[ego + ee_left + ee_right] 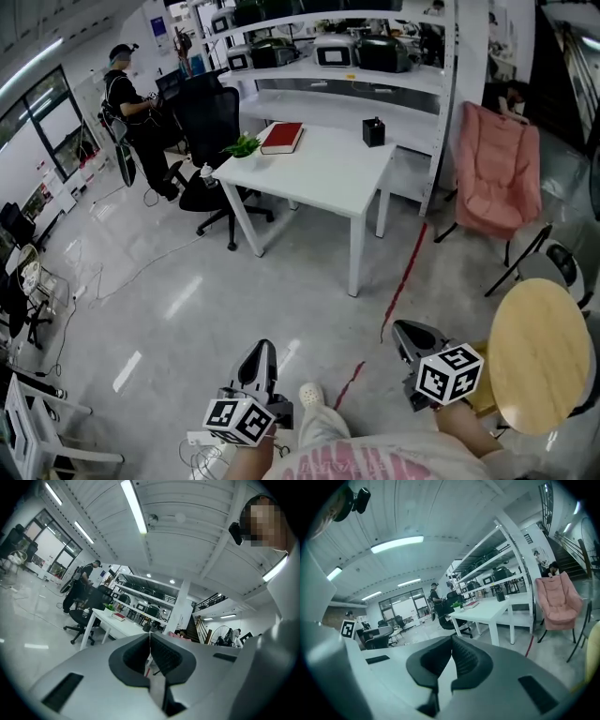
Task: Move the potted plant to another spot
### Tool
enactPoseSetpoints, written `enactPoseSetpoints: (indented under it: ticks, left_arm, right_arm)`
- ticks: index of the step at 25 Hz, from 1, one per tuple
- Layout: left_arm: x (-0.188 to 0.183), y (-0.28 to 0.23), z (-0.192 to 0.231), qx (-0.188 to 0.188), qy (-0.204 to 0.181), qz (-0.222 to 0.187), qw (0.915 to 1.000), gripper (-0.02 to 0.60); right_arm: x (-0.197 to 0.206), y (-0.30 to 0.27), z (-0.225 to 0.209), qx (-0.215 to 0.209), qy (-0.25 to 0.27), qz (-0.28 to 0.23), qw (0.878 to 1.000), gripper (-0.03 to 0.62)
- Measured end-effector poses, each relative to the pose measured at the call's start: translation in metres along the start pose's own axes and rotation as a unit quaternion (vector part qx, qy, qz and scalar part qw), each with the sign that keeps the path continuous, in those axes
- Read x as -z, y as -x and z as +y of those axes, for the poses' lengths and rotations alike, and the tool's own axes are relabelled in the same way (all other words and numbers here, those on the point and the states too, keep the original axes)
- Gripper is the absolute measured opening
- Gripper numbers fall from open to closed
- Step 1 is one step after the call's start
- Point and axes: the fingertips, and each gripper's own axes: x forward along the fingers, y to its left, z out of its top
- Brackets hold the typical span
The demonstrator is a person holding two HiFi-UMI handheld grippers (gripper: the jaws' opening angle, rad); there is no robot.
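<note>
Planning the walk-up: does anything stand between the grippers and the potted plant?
Nothing visible does. Open floor lies between the left gripper, the right gripper and the white table. The potted plant stands by the table's left corner, with the red book just right of it, not in front.

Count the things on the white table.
3: the potted plant at its left corner, the red book beside it, the black holder toward the right back edge. Nothing seems hidden.

white rectangular counter (pixel 328 173) | on it: flat red book (pixel 282 137), small black box (pixel 374 132) | right: pink fabric chair (pixel 497 169) | round wooden tabletop (pixel 539 354)
</note>
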Motion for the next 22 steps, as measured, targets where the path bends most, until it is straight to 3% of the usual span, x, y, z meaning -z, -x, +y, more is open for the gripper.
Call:
enactPoseSetpoints:
  ticks: [11, 22]
  left_arm:
    - [-0.075, -0.097, 0.094, 0.007, -0.004, 0.0, 1.0, 0.025]
    - [-0.154, -0.158, 0.185, 0.005, -0.019, -0.028, 0.9994, 0.025]
  right_arm:
    - [-0.063, -0.145, 0.016, 0.0, 0.015, 0.011, 1.0, 0.014]
    - [-0.116, -0.283, 0.045, -0.016, 0.045, 0.009, 0.999, 0.014]
